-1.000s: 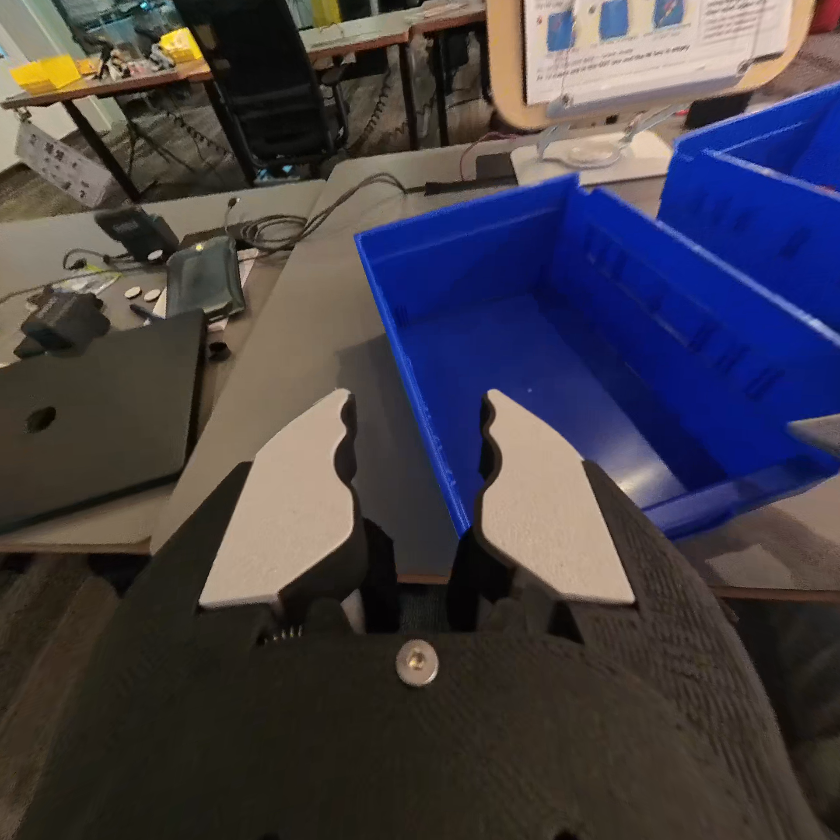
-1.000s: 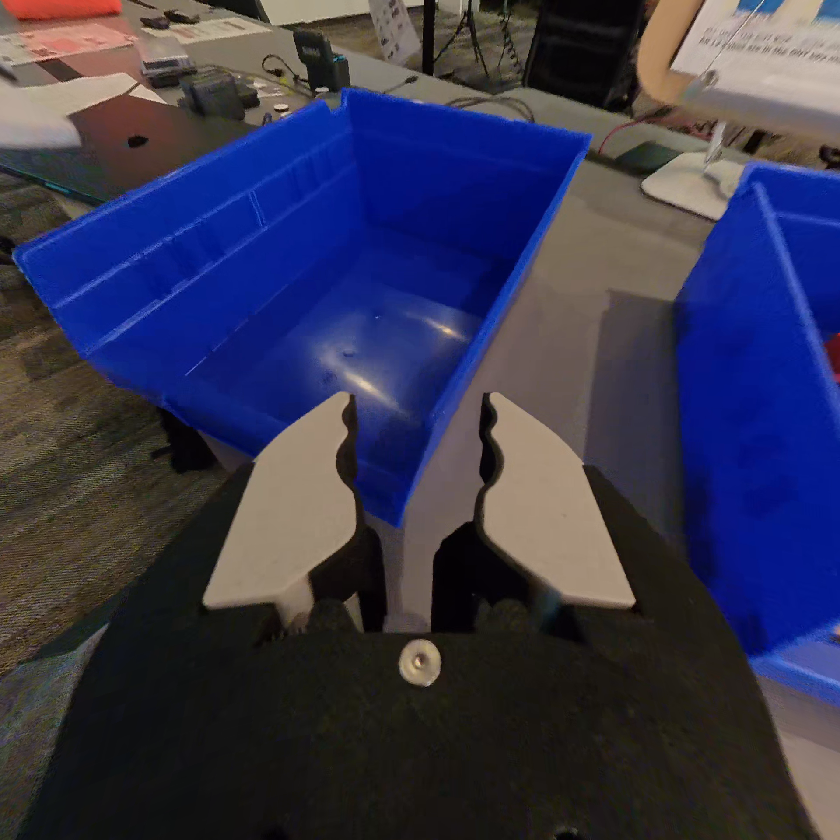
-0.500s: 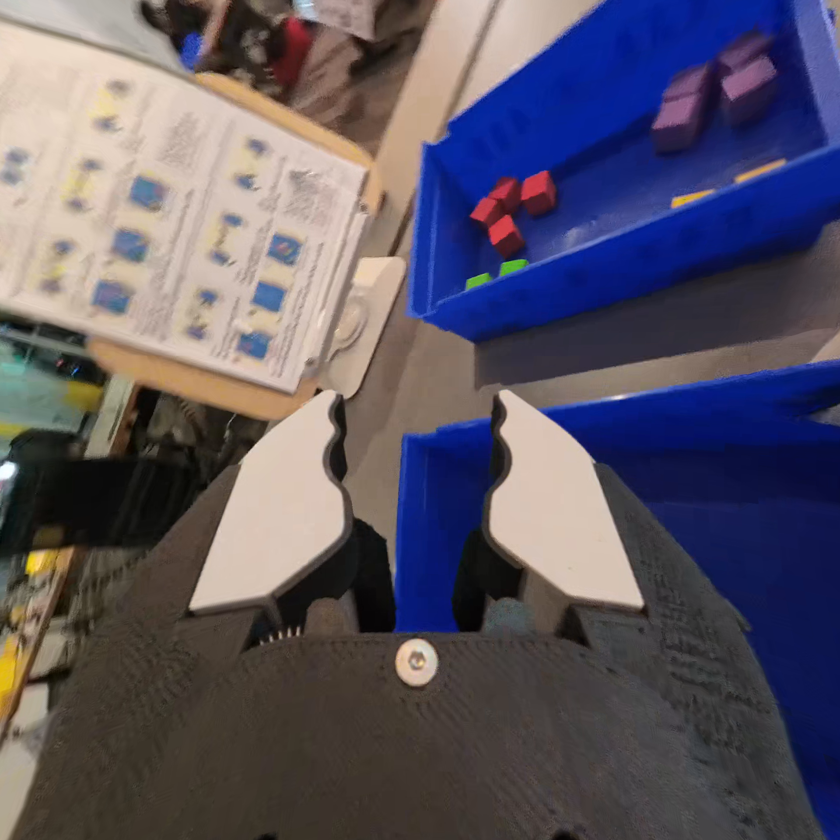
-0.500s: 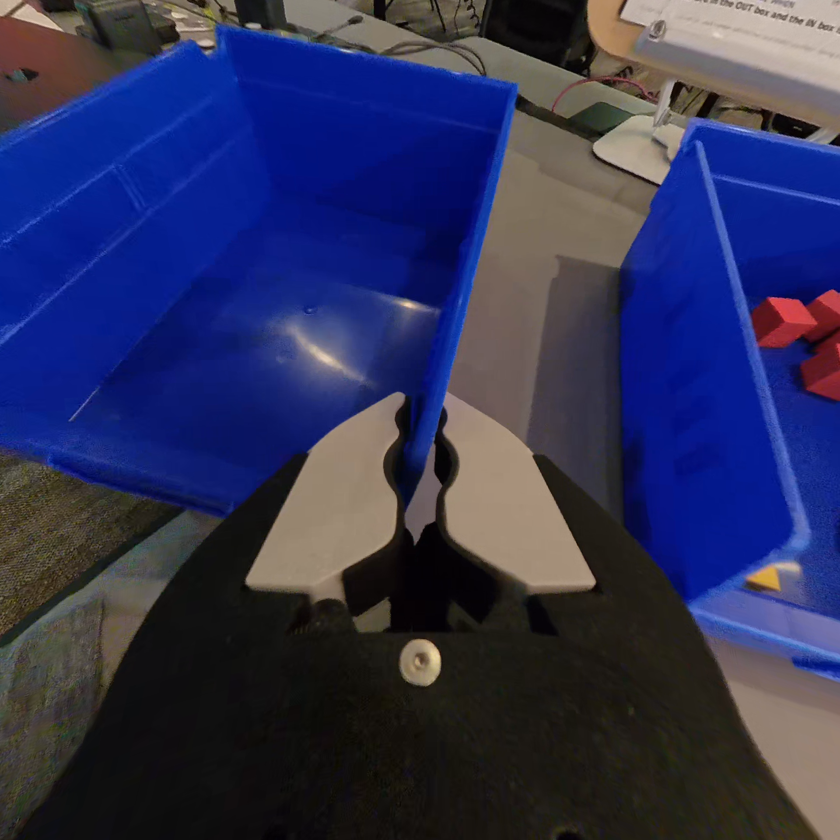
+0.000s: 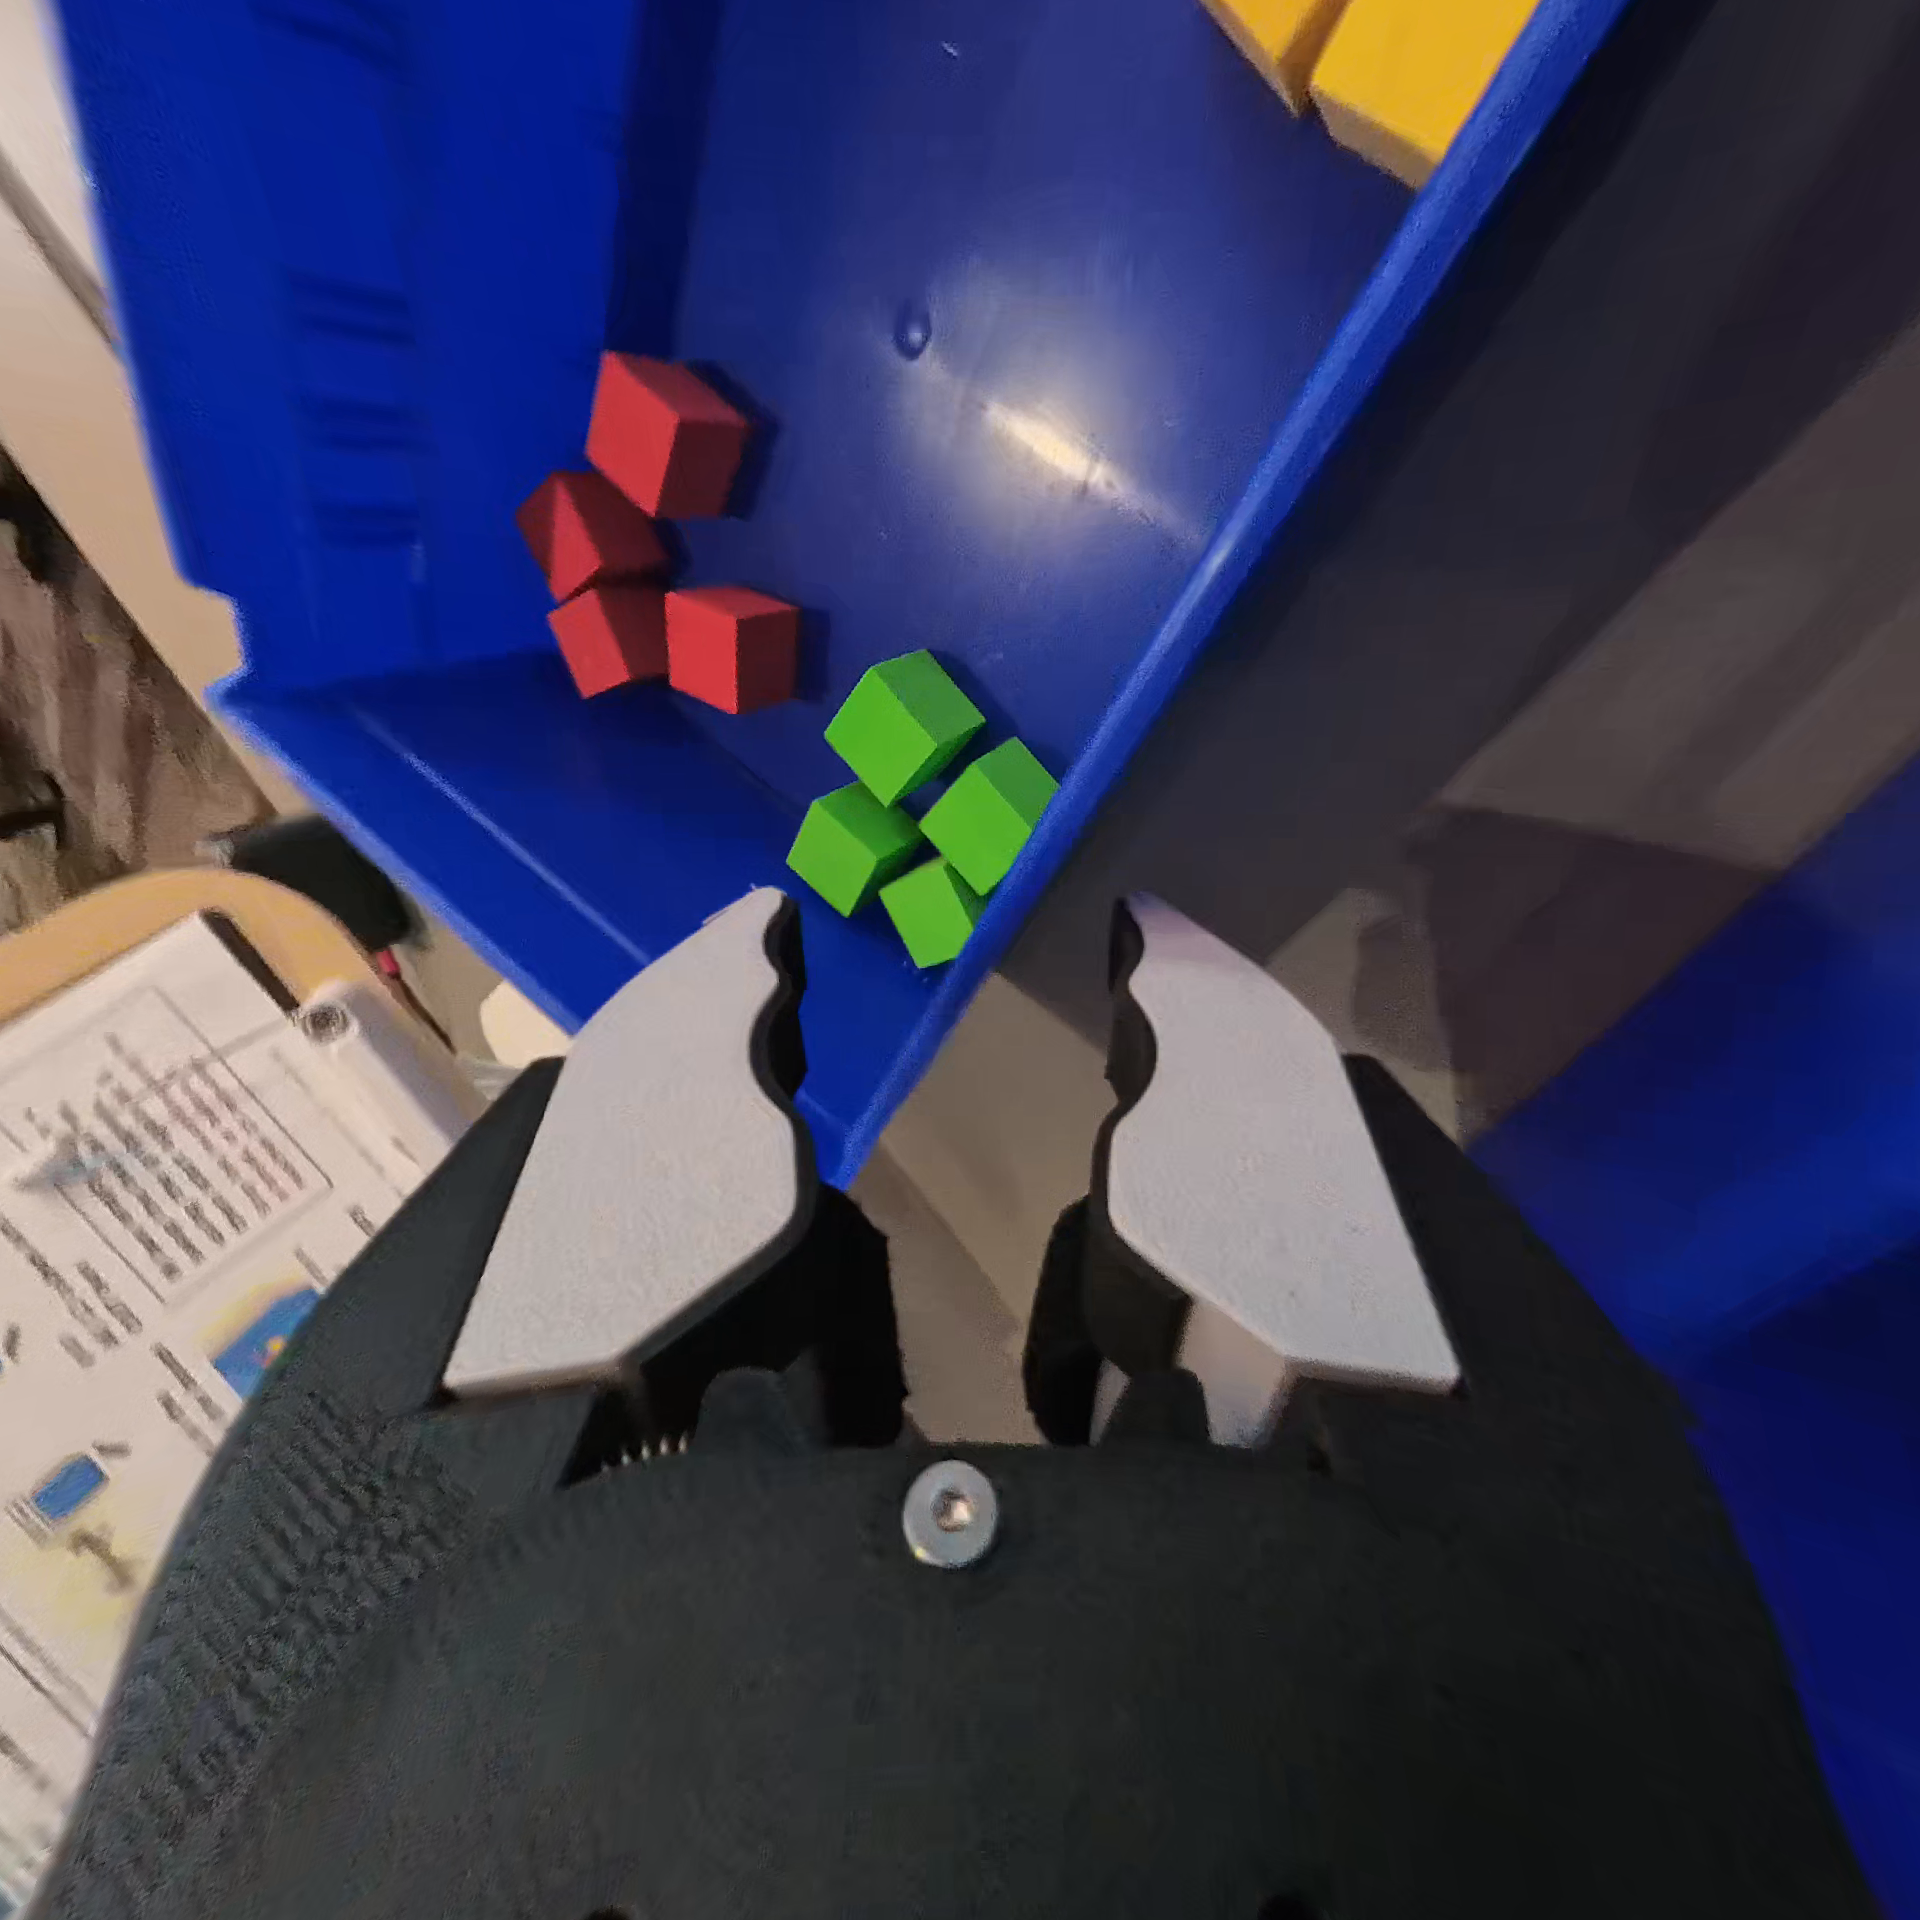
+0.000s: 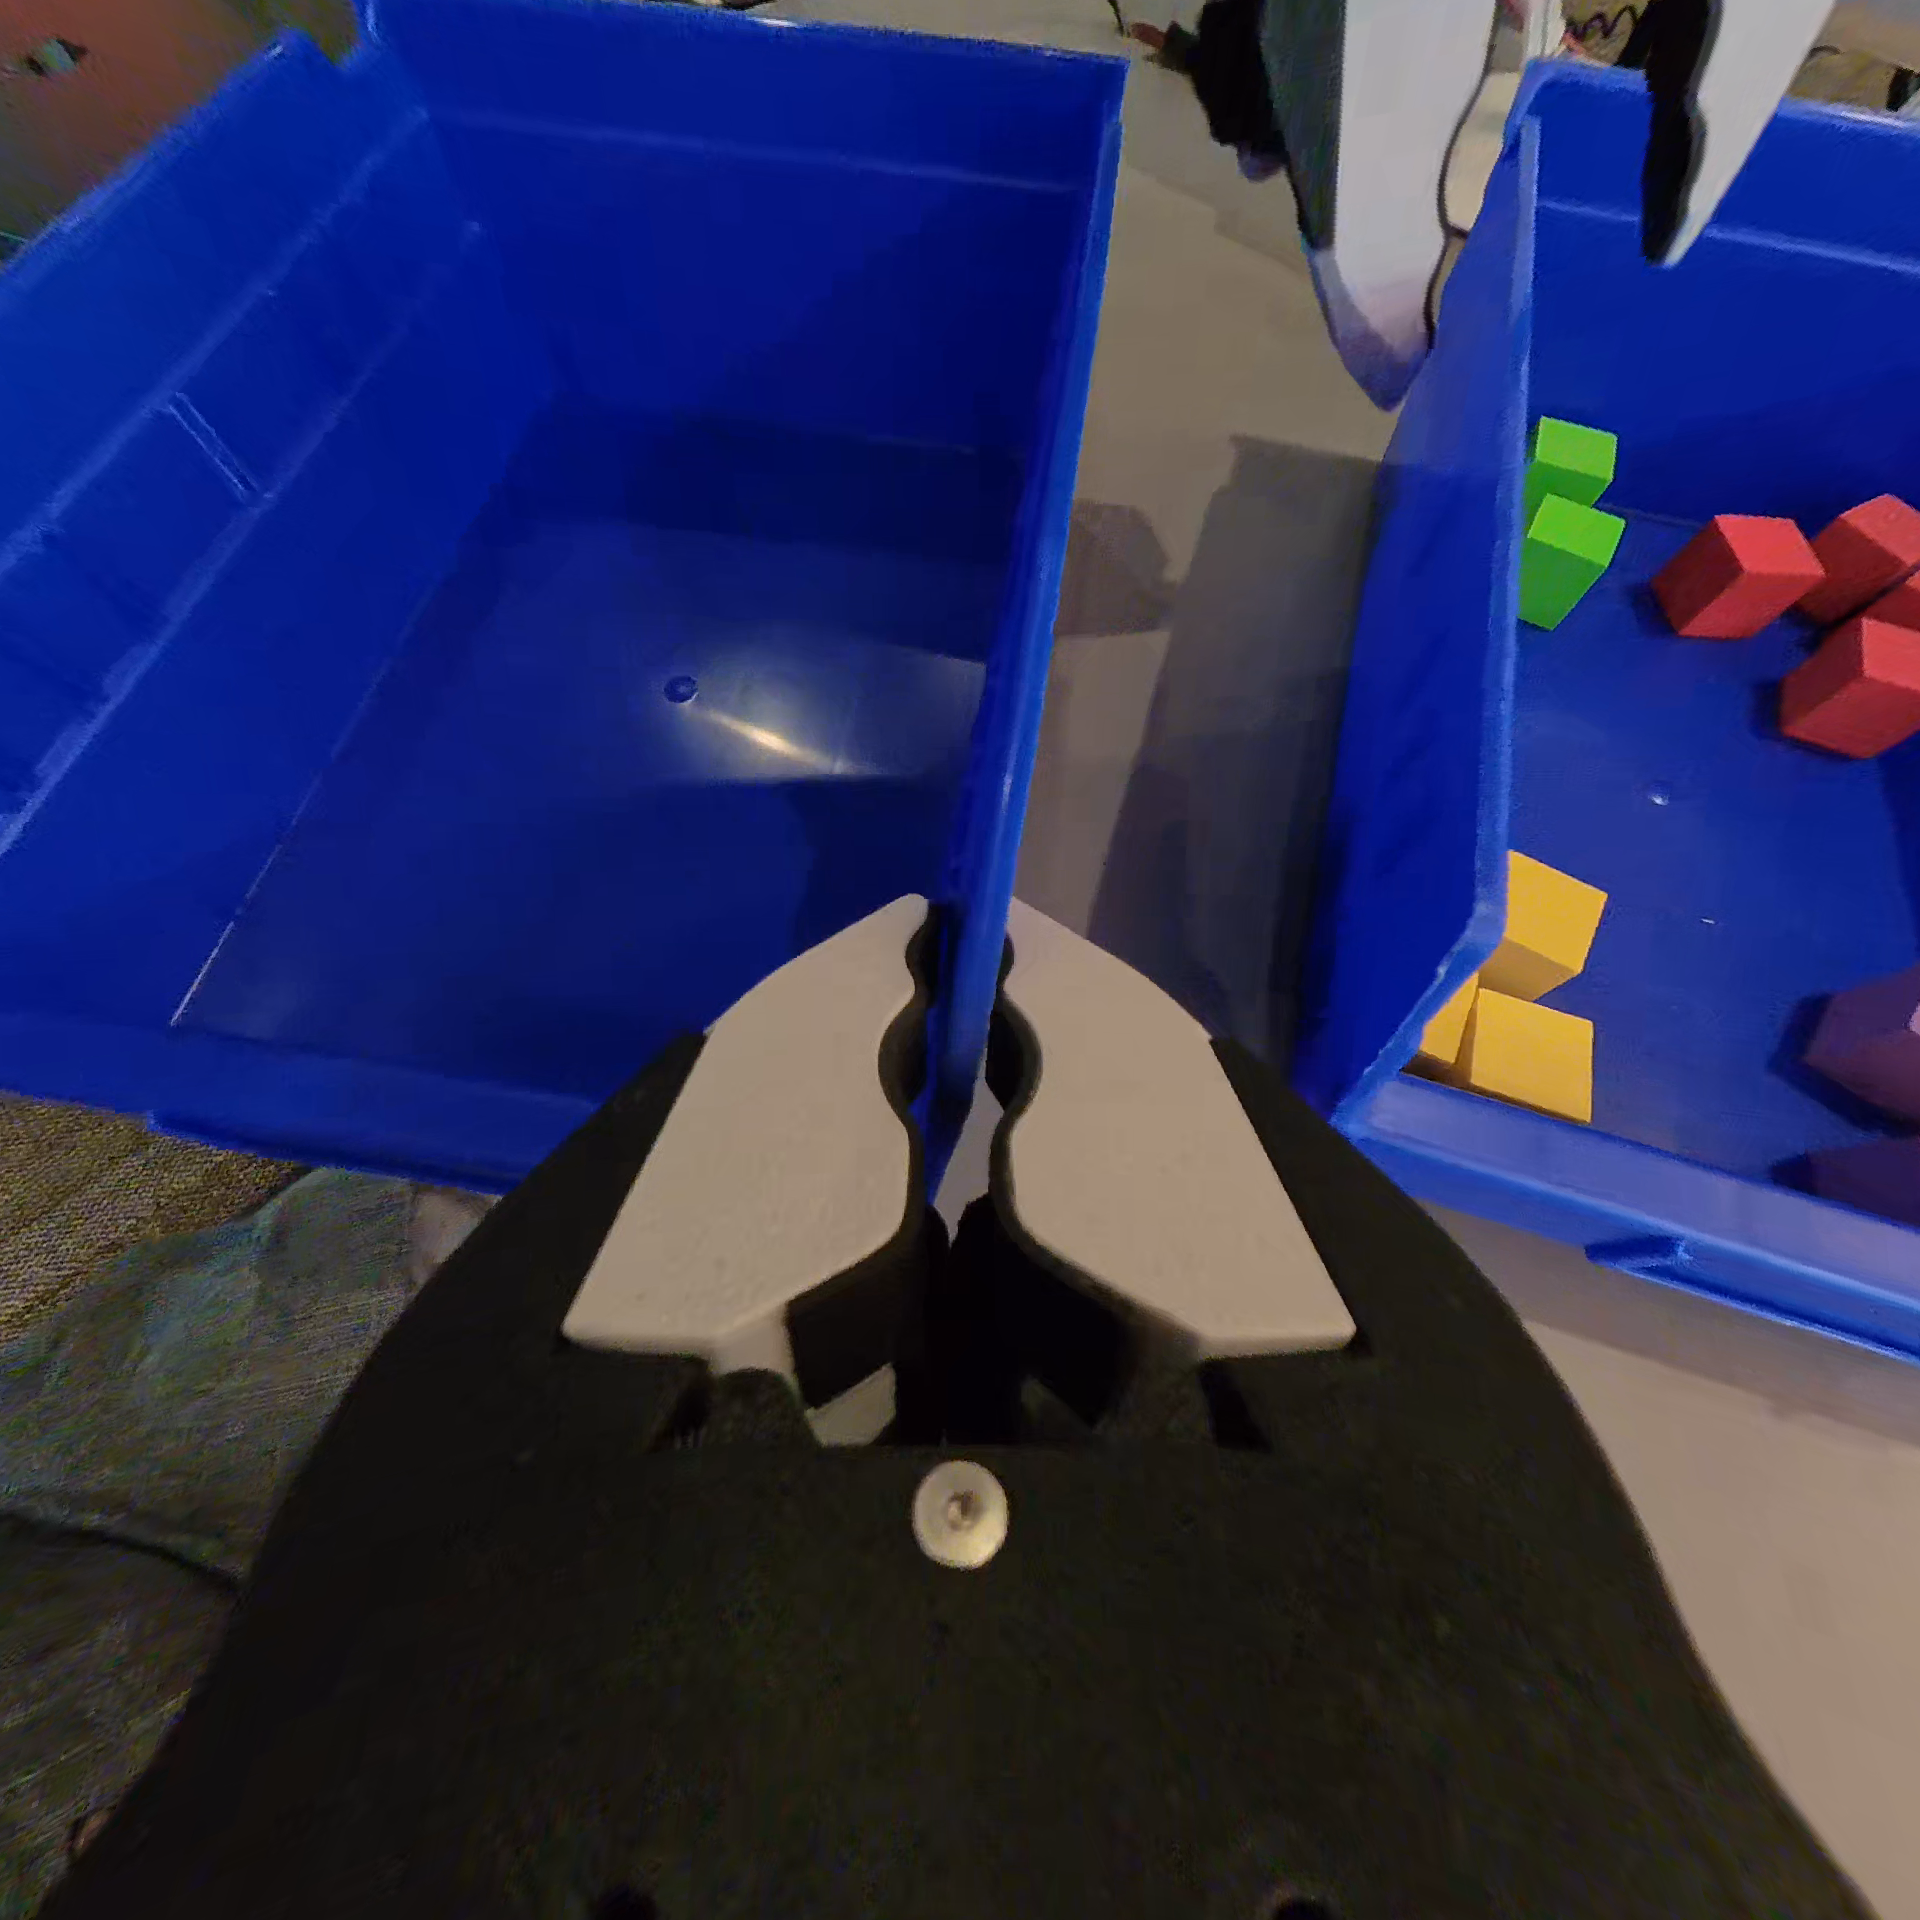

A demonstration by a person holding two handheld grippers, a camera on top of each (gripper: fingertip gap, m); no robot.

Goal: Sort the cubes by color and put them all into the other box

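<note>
The right gripper (image 6: 966, 925) is clamped on the right side wall of an empty blue bin (image 6: 1039, 582), the thin wall standing on edge between its closed pale fingers and running straight away from the camera toward the bin's far corner. Nothing lies on that bin's floor but a glare of light.

Across a strip of grey tabletop (image 6: 1195, 727) to the right sits a second blue bin (image 6: 1444, 665), and this one is stocked: green cubes (image 6: 1569, 520) against its left wall at the far end, red cubes (image 6: 1766, 592) just right of them, yellow cubes (image 6: 1527, 997) in the near left corner, and purple blocks (image 6: 1870, 1039) at the near right edge of the frame.

The left gripper (image 5: 951, 914) hangs over the far end of that second bin, jaws wide apart and holding nothing. In its own view the bin's corner and rim pass between the fingers, one finger over the bin's inside and the other over the tabletop outside. The four green cubes (image 5: 920, 821) lie just beyond its fingertips, huddled against the wall, with four red cubes (image 5: 665, 540) farther on and the yellow ones (image 5: 1382, 73) at the frame's top. The left gripper is by far the nearer to the cubes; whether it touches the rim cannot be told.

A clipboard with a printed sheet (image 5: 156, 1195) stands beside the bin at lower left.
</note>
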